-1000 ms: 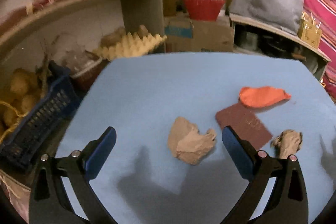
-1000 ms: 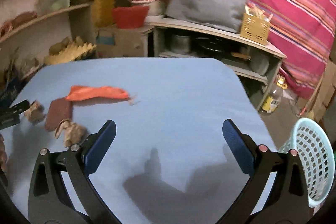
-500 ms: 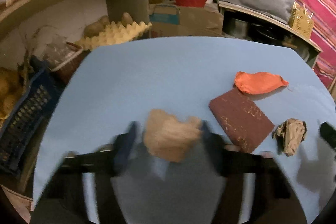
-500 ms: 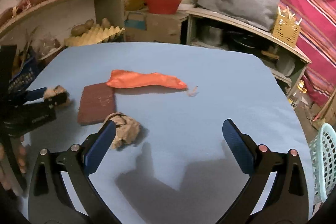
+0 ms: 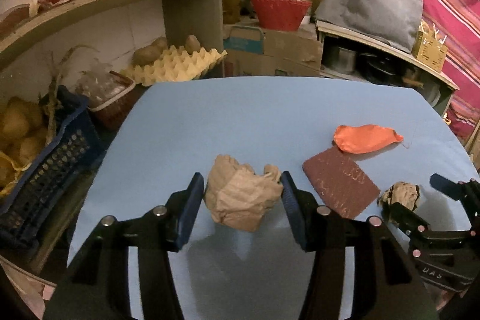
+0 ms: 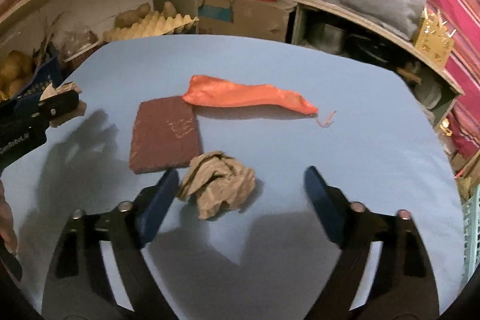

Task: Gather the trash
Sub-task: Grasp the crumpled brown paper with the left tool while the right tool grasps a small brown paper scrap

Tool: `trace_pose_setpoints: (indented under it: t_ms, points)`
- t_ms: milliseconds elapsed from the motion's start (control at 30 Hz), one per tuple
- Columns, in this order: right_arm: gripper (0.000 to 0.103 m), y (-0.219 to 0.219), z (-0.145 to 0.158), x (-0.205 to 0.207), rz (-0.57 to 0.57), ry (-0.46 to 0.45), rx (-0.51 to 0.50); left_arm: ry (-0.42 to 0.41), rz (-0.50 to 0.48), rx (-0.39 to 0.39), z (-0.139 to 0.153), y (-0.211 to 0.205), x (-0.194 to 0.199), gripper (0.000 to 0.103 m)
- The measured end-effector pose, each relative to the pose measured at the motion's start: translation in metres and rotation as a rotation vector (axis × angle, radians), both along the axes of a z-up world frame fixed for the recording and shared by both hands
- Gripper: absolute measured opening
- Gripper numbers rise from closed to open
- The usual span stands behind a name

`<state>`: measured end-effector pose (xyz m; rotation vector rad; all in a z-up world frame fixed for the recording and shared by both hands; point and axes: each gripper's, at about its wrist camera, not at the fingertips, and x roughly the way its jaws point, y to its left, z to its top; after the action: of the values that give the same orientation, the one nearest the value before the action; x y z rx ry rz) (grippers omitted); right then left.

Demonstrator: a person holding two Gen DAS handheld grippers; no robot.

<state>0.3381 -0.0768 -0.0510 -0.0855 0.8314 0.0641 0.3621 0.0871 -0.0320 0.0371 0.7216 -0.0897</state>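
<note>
On the blue table [image 5: 255, 116] my left gripper [image 5: 241, 179] is shut on a crumpled brown paper wad [image 5: 243, 200], with both blue pads pressed against its sides. From the right wrist view the left gripper [image 6: 57, 101] shows at the far left with paper in it. My right gripper [image 6: 241, 173] straddles a smaller crumpled paper ball [image 6: 219, 185]. Its jaws are closing; the left pad is at the ball, the right pad stands well apart. A dark red-brown card [image 6: 165, 137] and an orange plastic bag [image 6: 249, 95] lie just beyond.
A pale blue laundry-style basket [image 6: 472, 230] stands off the table's right edge. Left of the table are a dark blue crate of potatoes [image 5: 45, 170] and an egg tray [image 5: 177, 65]. Shelves, a cardboard box, a red bowl [image 5: 280, 12] and a bucket crowd the back.
My left gripper went from wide open around the paper wad to shut on it. My right gripper swung left across the table to the small paper ball, and its jaws have narrowed.
</note>
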Motion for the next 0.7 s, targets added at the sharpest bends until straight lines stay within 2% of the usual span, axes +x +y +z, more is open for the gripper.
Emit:
trace_pose_setpoints:
  t_ms: [33, 133, 200, 233, 400, 533, 600, 700]
  points:
    - [0.079, 0.0, 0.0, 0.0, 0.002, 0.004, 0.007, 0.002, 0.003, 0.0, 0.0, 0.001, 0.001, 0.052]
    - [0.069, 0.0, 0.0, -0.001, 0.009, 0.005, 0.027, 0.012, 0.012, -0.002, -0.001, 0.001, 0.002, 0.052]
    - [0.053, 0.001, -0.001, -0.001, 0.027, 0.018, 0.044, 0.012, 0.019, 0.005, -0.001, 0.002, 0.0, 0.052]
    - [0.05, 0.002, -0.002, 0.0, 0.037, 0.026, 0.051, 0.011, 0.021, 0.006, -0.001, 0.003, -0.001, 0.052]
    - [0.046, -0.004, 0.003, -0.007, 0.036, 0.0, 0.053, 0.008, 0.033, -0.001, 0.0, 0.005, -0.005, 0.052]
    - [0.046, -0.03, 0.021, -0.018, -0.007, -0.056, 0.056, 0.009, 0.046, -0.011, 0.001, 0.006, -0.007, 0.052]
    - [0.026, -0.053, 0.03, -0.026, -0.03, -0.08, 0.038, 0.002, 0.05, -0.004, 0.001, 0.004, -0.011, 0.052]
    - [0.025, -0.092, 0.039, -0.037, -0.068, -0.096, 0.04, -0.001, 0.055, 0.007, 0.001, -0.002, -0.016, 0.052]
